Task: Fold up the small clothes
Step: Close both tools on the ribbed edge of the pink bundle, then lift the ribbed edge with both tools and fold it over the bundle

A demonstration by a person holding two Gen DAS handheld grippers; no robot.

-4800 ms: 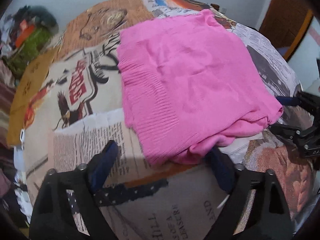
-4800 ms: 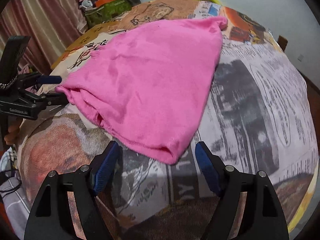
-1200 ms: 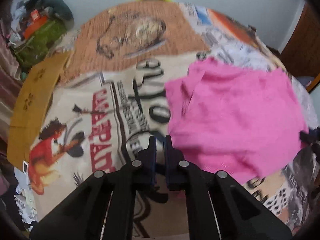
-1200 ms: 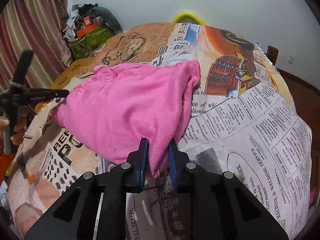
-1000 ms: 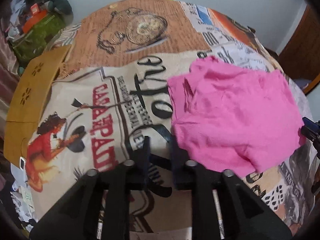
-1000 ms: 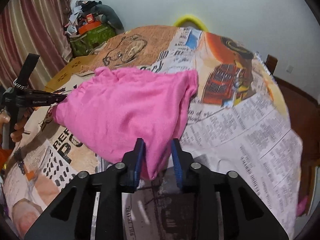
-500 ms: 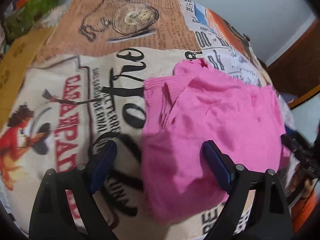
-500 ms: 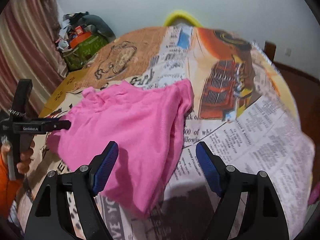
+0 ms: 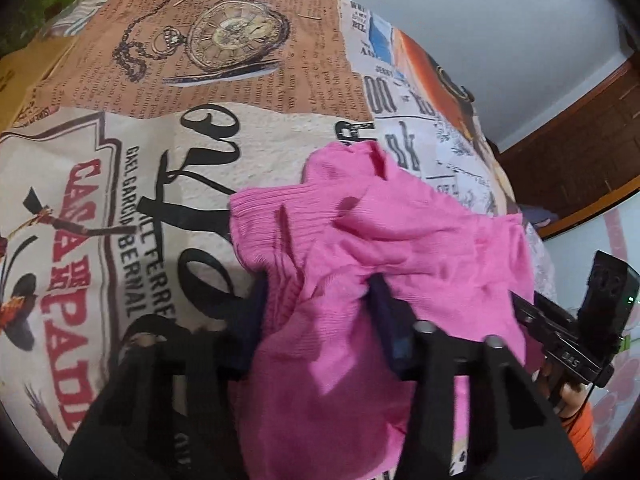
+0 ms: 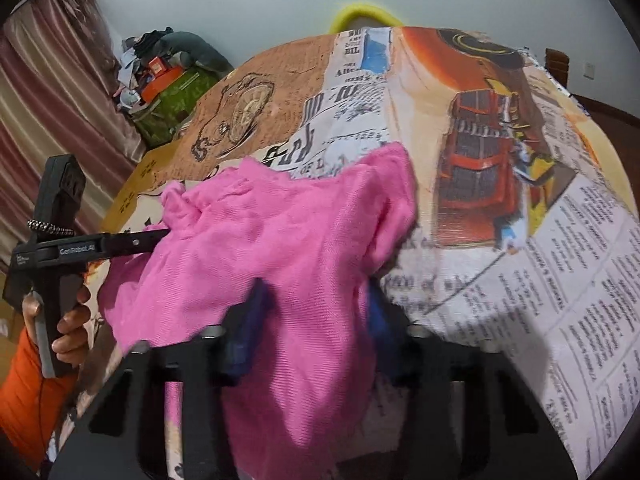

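Both grippers have dropped in over the near edge of the pink knitted garment since half a second ago, when their jaws stood wide above it, and they have just been closing with cloth between them. Left gripper now bites a thick bunch of pink knit near its ribbed hem, blue pads pressed into the fabric; right gripper pinches the opposite near corner the same way. That two-corner hold looks set up to lift the near edge and carry it over for another fold. Meanwhile the garment lies rumpled, roughly mid-table, on the newspaper-print tablecloth, its far corners still resting on the cloth. At left in the right-wrist view, a hand in an orange sleeve grips the left tool's handle.
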